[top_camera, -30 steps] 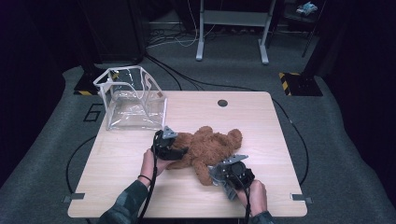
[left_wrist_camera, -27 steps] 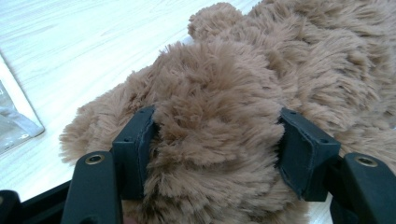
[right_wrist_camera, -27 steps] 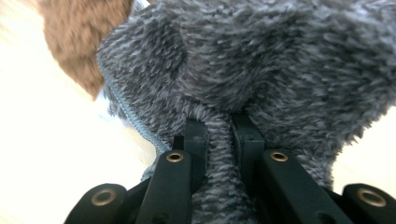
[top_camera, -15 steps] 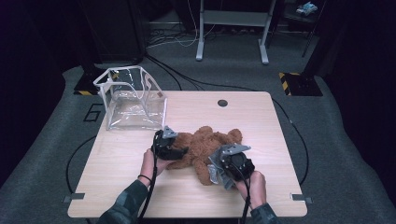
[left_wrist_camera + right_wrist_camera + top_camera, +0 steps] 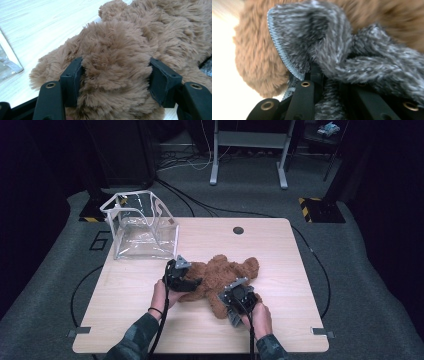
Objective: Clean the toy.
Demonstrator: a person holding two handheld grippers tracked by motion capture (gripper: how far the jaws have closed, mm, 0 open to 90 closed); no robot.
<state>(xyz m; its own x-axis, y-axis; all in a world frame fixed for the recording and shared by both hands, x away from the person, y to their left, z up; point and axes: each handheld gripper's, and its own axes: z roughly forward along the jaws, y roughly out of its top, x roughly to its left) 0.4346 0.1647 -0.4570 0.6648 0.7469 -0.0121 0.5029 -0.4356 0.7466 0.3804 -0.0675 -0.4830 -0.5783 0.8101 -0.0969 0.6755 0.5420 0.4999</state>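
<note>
- Fingers [image 5: 72, 82] of left gripper [image 5: 179, 276] pressed into a thick limb of the brown teddy bear [image 5: 220, 276], one black pad on each side, fur bulging between and over them; grasping the bear.
- Right gripper [image 5: 239, 301] clenched nearly flat on a fold of grey knitted scarf [image 5: 352, 57]; cloth bunched over the jaws in the right gripper view, somewhat blurred.
- Scarf: mottled grey and white, fuzzy, with a stitched pale-blue edge; lying against the bear's fur.
- Teddy bear: long shaggy plush, soft rounded lumps; lying flat near the middle of the table [image 5: 280, 250], slightly toward the person's side, between the two grippers.
- Clear plastic bag [image 5: 140, 231]: box-shaped, white-trimmed edges, open at the top, glossy see-through walls; standing at the far left corner of the table, apart from the bear. Contents: nothing seen through the walls.
- Table: pale wood-grain top, rectangular with rounded corners, small dark round hole near the far edge.
- Both hands gripping the tools from the near edge; camouflage-patterned sleeves on the forearms, cable trailing back from each gripper.
- Floor around: grey carpet, black cables, metal stand legs at the back.
</note>
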